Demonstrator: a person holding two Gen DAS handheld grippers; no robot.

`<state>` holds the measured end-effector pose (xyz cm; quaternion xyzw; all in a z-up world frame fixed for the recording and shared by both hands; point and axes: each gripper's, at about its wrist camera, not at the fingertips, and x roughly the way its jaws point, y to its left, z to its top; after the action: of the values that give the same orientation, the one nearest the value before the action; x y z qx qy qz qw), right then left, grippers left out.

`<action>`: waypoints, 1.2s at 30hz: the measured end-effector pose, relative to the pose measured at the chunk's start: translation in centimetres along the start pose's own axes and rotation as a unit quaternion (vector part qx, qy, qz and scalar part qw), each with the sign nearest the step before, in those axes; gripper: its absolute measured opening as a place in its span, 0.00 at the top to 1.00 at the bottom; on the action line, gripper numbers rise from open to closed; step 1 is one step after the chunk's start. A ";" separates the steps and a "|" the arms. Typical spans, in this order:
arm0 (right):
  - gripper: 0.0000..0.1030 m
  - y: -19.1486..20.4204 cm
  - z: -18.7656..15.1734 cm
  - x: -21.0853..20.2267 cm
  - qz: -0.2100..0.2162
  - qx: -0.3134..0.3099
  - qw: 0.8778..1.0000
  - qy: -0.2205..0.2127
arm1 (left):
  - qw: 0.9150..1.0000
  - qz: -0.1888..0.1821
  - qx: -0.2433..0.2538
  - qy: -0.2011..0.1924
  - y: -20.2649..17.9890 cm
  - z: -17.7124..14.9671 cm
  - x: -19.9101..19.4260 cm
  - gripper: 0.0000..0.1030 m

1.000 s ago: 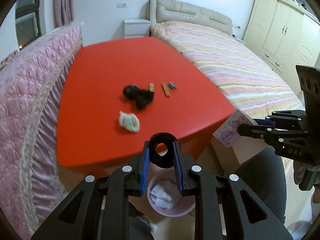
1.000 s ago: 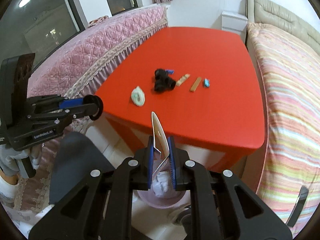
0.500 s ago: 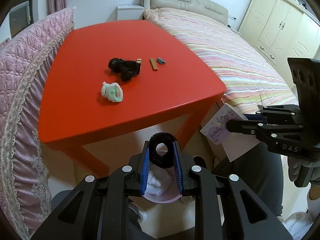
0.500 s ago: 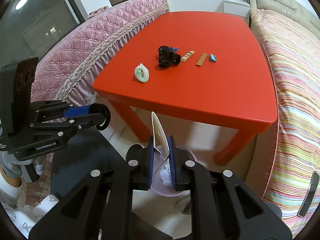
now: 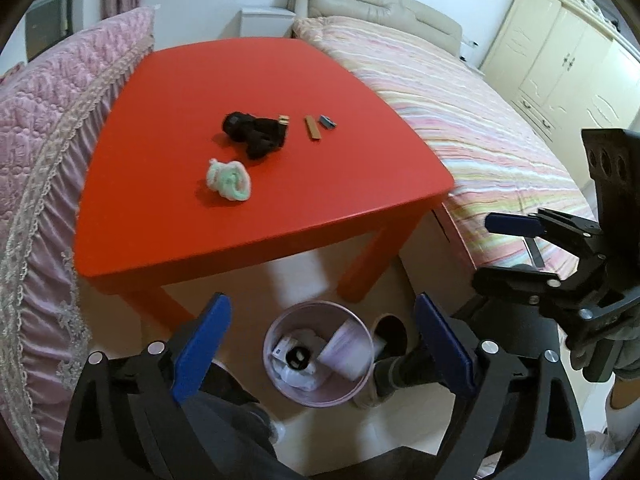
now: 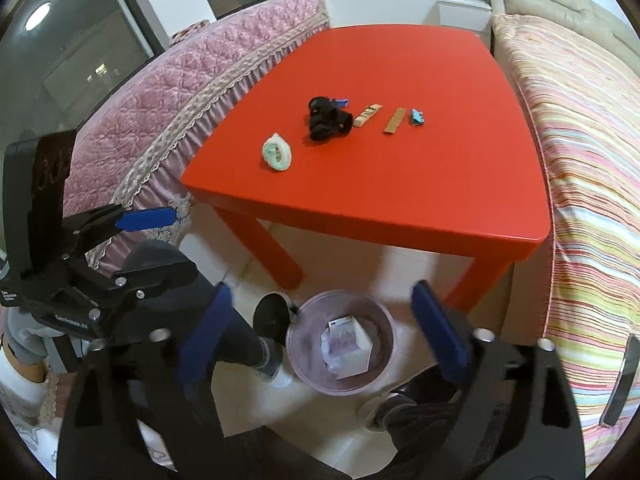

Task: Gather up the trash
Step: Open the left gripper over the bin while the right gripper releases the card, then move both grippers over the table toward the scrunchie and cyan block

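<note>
Five bits of trash left on the surface [image 5: 256,208], all clustered mid-surface, well apart from the bin [image 5: 316,354] on the floor below the near edge.

L to R in the left wrist view:
- Wad [image 5: 229,179], white-green, looks like crumpled tissue or soft wrap. Prob. very light, squashy, no slip. Pinch across the middle; it should compress and hold.
- Black clump [image 5: 256,135], fuzzy, seems to be soft rings or fabric bunched together. Light, floppy; may come up as several pieces, so bite deep into the thickest part.
- Small tan piece [image 5: 283,121], touching the clump's right end; can't tell what it is. Thin, likely needs an edge grip.
- Strip [image 5: 312,127], flat, tan, looks stiff-ish like card. Lies flush, hard to get under; take it across the narrow width or slide it to the edge first.
- Blue scrap [image 5: 327,121], just beside the strip, small and flat. Light, easy to flick away.

Bin already holds a white box [image 6: 347,338], crumpled paper and a black ring [image 5: 298,357].

Left tool [image 5: 320,340]: pads wide apart, nothing held, hanging over the bin. Right tool [image 6: 320,334]: likewise spread and empty, also above the bin.

My read: next trip goes up to the surface; wad is nearest.
</note>
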<state>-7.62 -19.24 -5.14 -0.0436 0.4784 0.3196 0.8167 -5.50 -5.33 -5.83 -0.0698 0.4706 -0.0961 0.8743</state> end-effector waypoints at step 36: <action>0.04 -3.7 7.9 0.0 -0.035 0.011 0.999 -0.020 | 0.999 0.043 -0.007 -0.019 4.7 5.8 0.4 0.07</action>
<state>0.43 -19.18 -1.79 -0.0452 0.4636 0.2860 0.8374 0.04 -0.66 -3.99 -0.0572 0.4575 -0.0540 0.8858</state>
